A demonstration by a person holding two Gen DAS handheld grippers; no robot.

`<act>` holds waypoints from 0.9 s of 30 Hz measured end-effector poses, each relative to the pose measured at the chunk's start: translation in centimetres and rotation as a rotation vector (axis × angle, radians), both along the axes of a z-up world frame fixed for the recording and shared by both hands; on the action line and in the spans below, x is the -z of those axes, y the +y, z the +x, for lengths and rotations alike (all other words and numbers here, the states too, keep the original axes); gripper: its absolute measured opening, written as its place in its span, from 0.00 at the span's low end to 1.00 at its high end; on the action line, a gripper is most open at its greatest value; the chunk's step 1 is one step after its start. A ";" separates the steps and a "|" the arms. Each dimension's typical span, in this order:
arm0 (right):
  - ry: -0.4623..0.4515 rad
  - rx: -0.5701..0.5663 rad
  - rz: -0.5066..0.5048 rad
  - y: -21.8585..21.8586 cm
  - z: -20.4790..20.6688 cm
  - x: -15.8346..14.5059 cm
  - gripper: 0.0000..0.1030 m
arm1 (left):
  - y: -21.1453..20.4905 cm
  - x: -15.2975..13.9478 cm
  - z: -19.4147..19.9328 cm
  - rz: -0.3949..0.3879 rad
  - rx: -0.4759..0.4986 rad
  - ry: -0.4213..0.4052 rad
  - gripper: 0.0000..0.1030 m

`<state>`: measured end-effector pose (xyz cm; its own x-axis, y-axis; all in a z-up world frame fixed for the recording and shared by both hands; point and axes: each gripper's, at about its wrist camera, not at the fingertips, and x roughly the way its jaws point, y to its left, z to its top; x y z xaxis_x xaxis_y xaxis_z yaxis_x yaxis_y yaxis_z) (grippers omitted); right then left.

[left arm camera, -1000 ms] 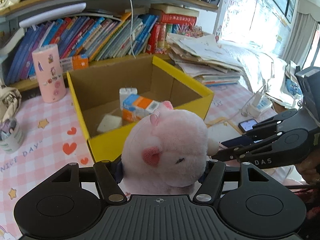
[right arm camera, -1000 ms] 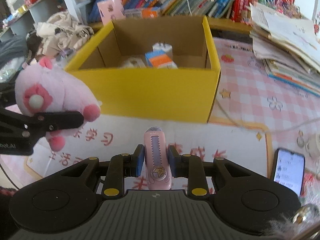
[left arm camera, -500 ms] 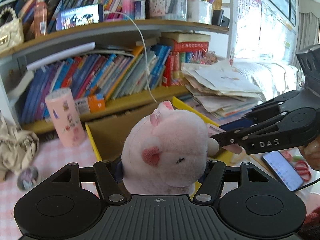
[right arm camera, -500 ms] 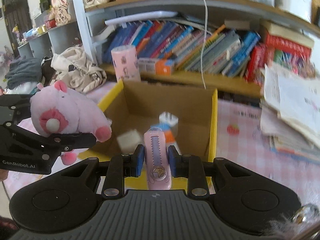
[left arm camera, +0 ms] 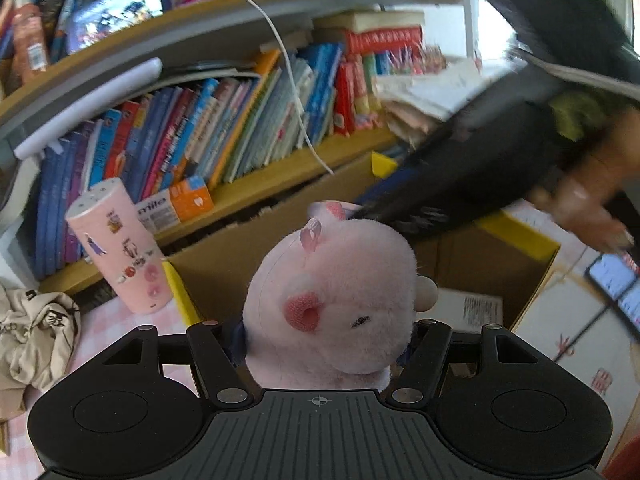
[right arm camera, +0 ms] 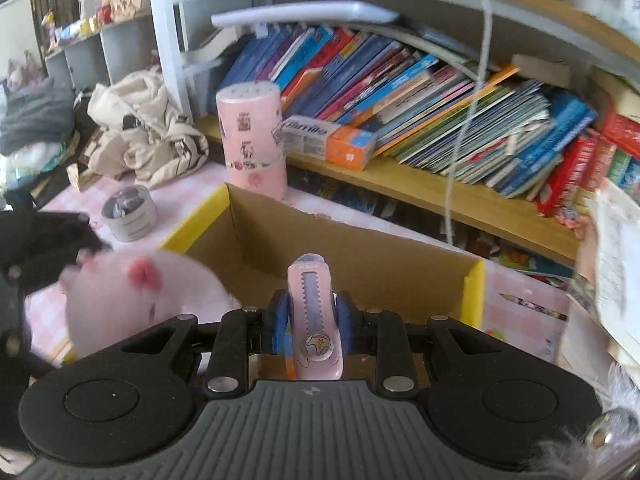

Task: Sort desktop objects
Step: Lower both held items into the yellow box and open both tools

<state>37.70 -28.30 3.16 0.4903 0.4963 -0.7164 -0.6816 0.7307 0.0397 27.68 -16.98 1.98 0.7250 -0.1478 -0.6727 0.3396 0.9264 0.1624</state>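
While I watch left wrist view, left gripper clamps pink plush toy above yellow cardboard box. Right wrist view: right gripper pinches pink utility knife over same box.

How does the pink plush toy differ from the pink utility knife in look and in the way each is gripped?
The plush toy is round and furry; the utility knife is slim, hard plastic. The left gripper holds the toy with wide jaws; the right gripper pinches the knife narrowly. Both are pink.
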 end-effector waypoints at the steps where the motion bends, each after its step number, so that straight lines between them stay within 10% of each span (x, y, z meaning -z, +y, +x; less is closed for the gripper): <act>1: 0.012 -0.008 -0.006 0.5 0.7 0.4 0.23 | -0.1 0.4 0.2 0.011 0.001 0.007 0.63; 27: 0.274 -0.071 -0.097 5.5 8.2 7.7 0.23 | 0.1 3.4 2.1 0.027 -0.043 0.091 0.68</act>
<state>45.87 -22.78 -4.51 0.2386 0.4455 -0.8629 -0.7047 0.6908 0.1618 29.78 -16.90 -1.44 0.6660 -0.0989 -0.7393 0.3138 0.9363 0.1575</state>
